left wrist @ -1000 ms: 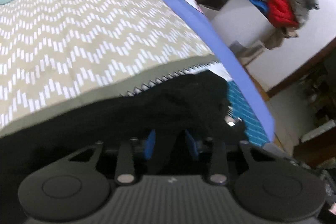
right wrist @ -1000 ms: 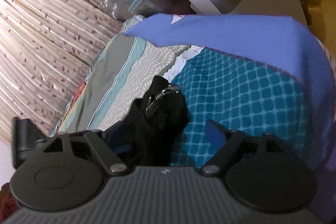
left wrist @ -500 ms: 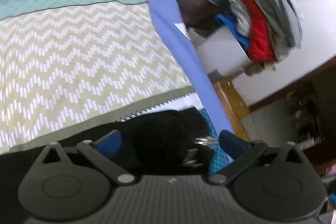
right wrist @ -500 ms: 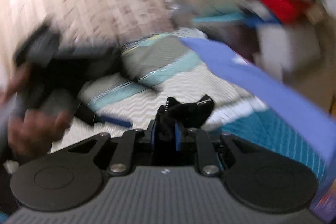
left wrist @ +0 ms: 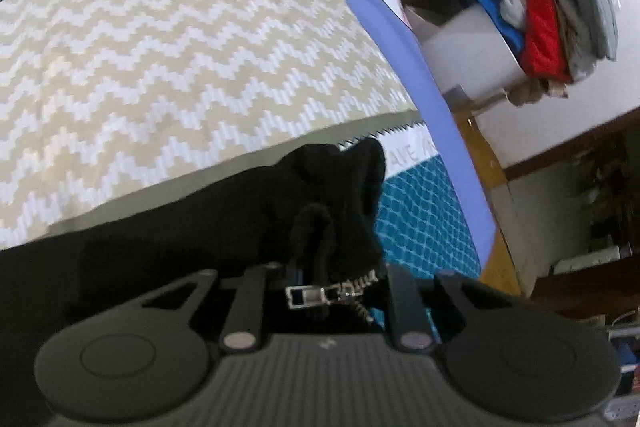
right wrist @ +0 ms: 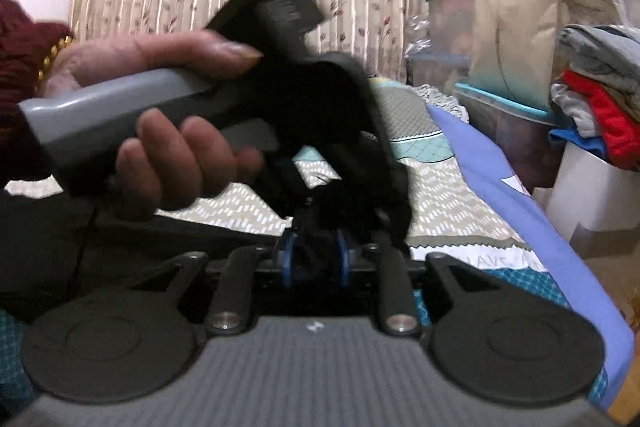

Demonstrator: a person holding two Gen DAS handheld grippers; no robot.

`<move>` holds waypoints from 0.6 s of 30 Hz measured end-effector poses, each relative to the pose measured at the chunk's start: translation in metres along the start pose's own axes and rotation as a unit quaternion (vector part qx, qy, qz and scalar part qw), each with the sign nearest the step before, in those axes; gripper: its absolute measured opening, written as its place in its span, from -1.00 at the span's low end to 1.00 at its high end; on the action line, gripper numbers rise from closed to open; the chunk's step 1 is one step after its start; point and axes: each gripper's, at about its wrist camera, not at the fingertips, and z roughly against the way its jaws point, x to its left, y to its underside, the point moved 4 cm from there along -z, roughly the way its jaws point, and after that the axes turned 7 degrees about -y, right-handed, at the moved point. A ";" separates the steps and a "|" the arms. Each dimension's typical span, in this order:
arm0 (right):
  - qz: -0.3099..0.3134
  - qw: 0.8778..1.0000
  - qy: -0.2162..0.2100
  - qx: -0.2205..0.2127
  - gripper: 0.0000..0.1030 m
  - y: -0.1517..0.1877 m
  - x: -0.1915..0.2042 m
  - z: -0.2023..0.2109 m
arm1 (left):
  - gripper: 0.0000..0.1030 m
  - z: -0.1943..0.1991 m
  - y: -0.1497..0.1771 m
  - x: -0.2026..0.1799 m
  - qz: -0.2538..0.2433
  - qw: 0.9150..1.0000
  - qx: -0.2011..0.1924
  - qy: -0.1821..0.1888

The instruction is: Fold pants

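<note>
Left gripper: jaws closing, clenched on a bunched fold of the pants.
Right gripper: jaws opening; black cloth sits between its blue pads, which still press on it.
Pants: one pair, black, soft knit; a silver zipper lies exposed at the left grip. Gathered at the bed's near edge, the rest trailing off to the left.
Hand: one seen, gripping the left tool's grey handle; maroon sleeve.
Bedspread: one, zigzag pattern.
Clothes pile: one stack beyond the bed, count unclear.
</note>
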 end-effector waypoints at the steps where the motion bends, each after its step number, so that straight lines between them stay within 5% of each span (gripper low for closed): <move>1: -0.006 1.000 0.009 0.001 0.31 0.004 -0.002 0.003 | -0.68 0.004 0.001 0.005 0.003 1.000 -0.002 0.002; 2: -0.007 1.000 0.015 0.002 0.52 0.008 -0.004 0.005 | -0.68 0.007 0.003 0.010 0.008 1.000 -0.004 0.005; 9: 0.034 0.997 0.031 0.055 0.45 0.026 0.008 -0.024 | -0.68 0.021 0.014 0.029 0.027 0.999 -0.021 0.006; 10: 0.033 0.997 0.032 0.059 0.32 0.024 0.010 -0.029 | -0.68 0.026 0.016 0.032 0.026 0.999 -0.027 0.003; 12: 0.019 0.997 0.020 0.067 -0.77 0.025 0.010 -0.035 | -0.69 0.037 0.021 0.040 0.026 0.999 -0.035 -0.002; 18: 0.021 0.999 -0.019 0.033 -0.77 0.008 0.040 -0.026 | -0.70 0.076 0.039 0.078 0.062 0.996 -0.068 0.002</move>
